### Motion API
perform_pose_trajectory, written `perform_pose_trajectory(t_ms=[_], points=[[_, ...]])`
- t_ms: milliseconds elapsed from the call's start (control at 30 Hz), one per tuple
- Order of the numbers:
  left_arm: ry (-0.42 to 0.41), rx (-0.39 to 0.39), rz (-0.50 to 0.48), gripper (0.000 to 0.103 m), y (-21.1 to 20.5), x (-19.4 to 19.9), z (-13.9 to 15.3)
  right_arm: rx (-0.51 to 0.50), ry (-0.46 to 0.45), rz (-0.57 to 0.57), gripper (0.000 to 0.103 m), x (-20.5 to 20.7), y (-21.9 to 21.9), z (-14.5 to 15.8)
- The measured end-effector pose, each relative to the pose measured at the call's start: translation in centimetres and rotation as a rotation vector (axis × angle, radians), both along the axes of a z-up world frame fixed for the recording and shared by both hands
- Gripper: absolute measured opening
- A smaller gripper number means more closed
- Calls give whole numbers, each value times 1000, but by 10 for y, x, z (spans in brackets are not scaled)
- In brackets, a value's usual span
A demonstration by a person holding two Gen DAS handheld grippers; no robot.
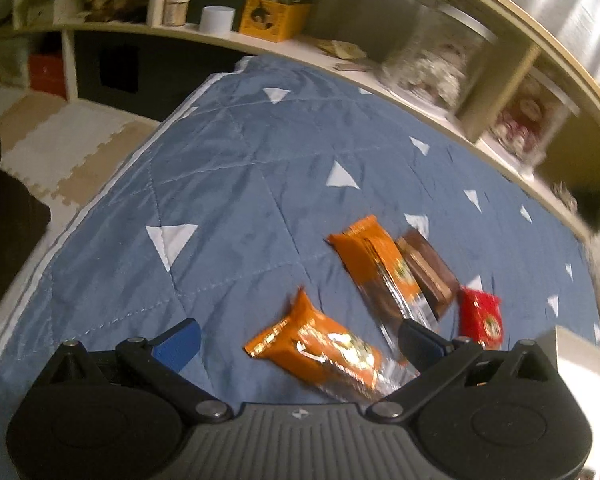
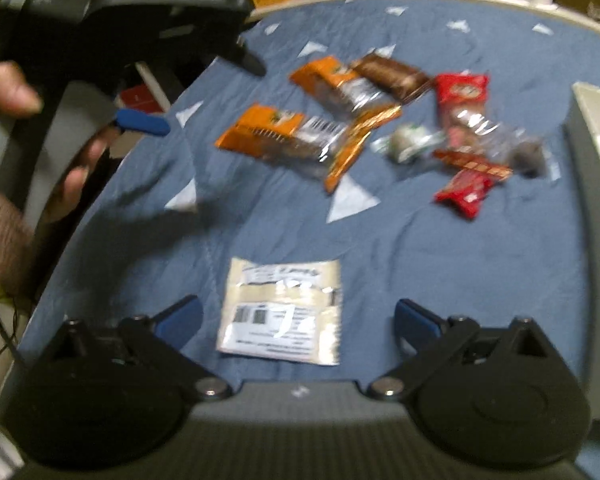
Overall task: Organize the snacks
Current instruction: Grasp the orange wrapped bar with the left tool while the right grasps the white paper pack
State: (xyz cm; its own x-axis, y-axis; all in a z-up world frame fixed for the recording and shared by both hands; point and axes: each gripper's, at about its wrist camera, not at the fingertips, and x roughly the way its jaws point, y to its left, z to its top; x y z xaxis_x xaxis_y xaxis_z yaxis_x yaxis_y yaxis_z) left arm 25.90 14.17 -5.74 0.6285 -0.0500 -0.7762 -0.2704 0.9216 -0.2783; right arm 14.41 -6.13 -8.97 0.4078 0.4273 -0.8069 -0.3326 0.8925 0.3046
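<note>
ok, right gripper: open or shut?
Open. The right gripper has its blue fingers spread wide, touching nothing; the white packet lies flat between them on the quilt.

The snacks lie scattered on a quilt (image 2: pixel 420 248). A flat packet (image 2: pixel 282 314) sits nearest, between the right tool's (image 2: pixel 298 322) spread fingers. Beyond it two bars (image 2: pixel 284 136) lie side by side, another bar (image 2: pixel 388 74) behind them, and small wrapped pieces (image 2: pixel 464 190) to their right. Shelves (image 1: pixel 260 40) run behind the quilt.
</note>
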Motion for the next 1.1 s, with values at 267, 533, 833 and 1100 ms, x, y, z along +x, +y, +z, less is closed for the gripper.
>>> perform_pose_trajectory(t_ms=[267, 533, 833, 1100], points=[[5, 65, -16, 103, -5, 28, -19, -49, -27, 9, 103, 1, 23, -11], [80, 165, 5, 103, -3, 40, -42, -65, -27, 5, 74, 3, 21, -10], [192, 237, -66, 103, -1, 33, -43, -66, -20, 41, 63, 0, 4, -2], [283, 339, -211, 103, -15, 8, -43, -43, -17, 3, 61, -1, -18, 12]])
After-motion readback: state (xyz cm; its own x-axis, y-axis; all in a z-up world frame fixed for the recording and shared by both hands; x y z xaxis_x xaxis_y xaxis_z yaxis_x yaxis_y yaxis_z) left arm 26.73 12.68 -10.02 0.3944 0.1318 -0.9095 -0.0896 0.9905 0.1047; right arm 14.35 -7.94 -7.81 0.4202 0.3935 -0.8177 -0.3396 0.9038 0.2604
